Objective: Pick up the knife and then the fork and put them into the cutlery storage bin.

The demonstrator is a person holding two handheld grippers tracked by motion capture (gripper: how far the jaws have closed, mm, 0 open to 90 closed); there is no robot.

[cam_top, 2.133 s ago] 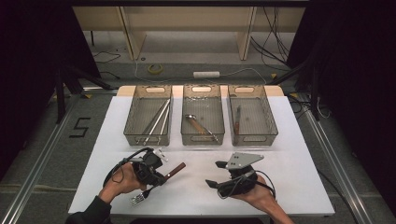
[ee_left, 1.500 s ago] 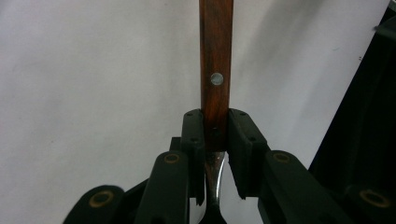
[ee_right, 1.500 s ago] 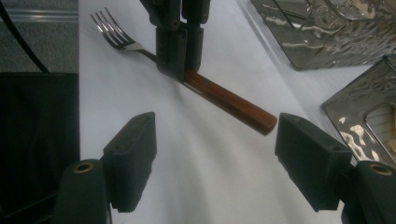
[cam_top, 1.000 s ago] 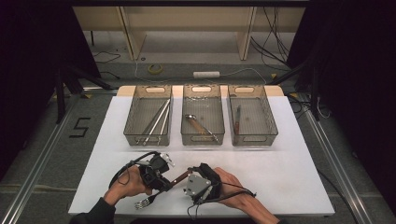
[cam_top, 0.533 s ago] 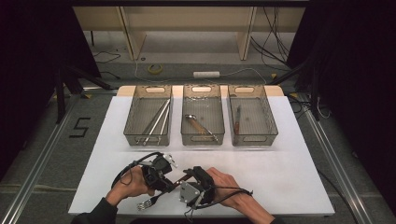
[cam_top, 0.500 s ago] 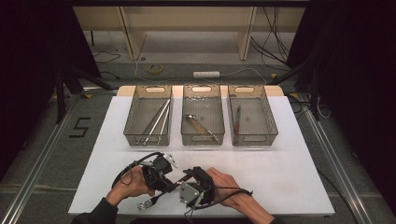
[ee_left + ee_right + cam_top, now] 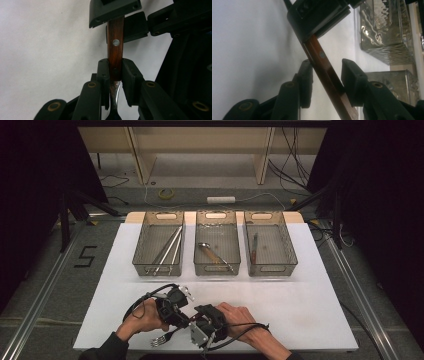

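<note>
Fingers (image 7: 103, 75) of our left gripper (image 7: 115, 72) clench the fork (image 7: 115, 50) low over the table's (image 7: 310, 305) near edge; our right gripper's (image 7: 325, 75) jaws, just closing, straddle its wooden handle, contact unclear; hands hide its middle.

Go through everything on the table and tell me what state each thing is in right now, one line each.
Fork: wooden handle clamped, tines off the table's near edge.
Left gripper: shut on the fork's handle.
Right gripper: jaws have just been closing around the handle's end; not clearly pressing yet.
Left bin: holds long metal utensils.
Middle bin: holds a spoon.
Right bin: holds one wooden-handled piece.
</note>
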